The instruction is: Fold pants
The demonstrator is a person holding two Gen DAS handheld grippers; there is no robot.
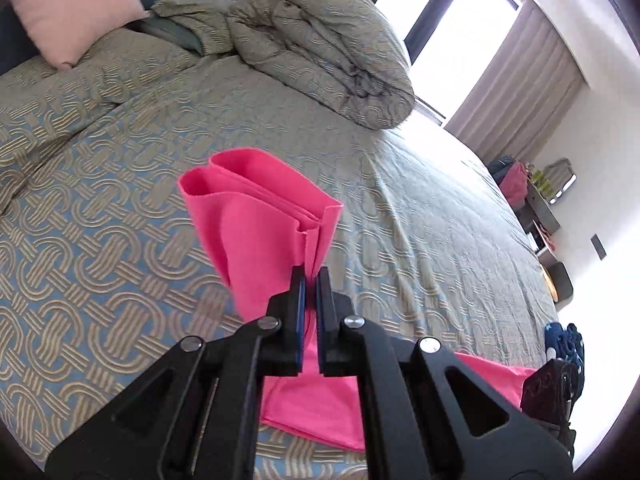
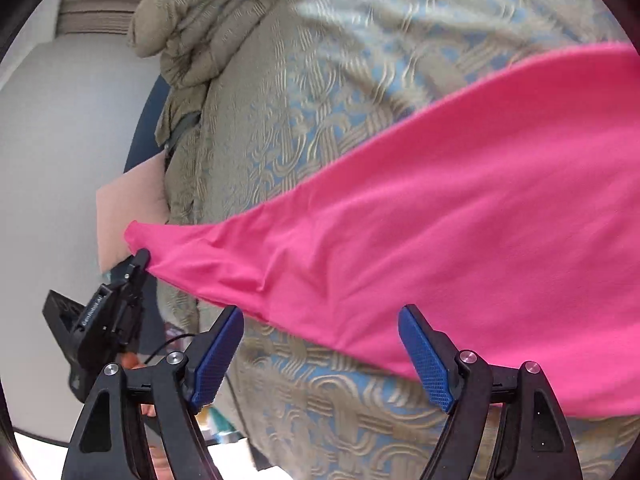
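Note:
Bright pink pants [image 1: 260, 216] rise from the patterned bed cover [image 1: 100, 240]. My left gripper [image 1: 311, 276] is shut on a gathered edge of them, and their layered folded edge stands up just beyond its tips. More pink cloth [image 1: 320, 400] lies flat on the bed below. In the right wrist view the pants [image 2: 460, 220] stretch taut from the left gripper [image 2: 138, 260] at the left across to the right edge. My right gripper [image 2: 321, 311] is open, its blue pads [image 2: 218, 356] wide apart. The cloth's lower edge runs just beyond its tips, and neither pad presses on it.
A rolled duvet [image 1: 320, 52] and a pale pink pillow [image 1: 76, 8] lie at the head of the bed. Beyond the bed are a window with curtains [image 1: 516, 92] and a cluttered desk [image 1: 540, 208]. A dark blue patterned item [image 1: 564, 340] sits at the bed's right edge. A white wall [image 2: 60, 140] runs along the bed's side.

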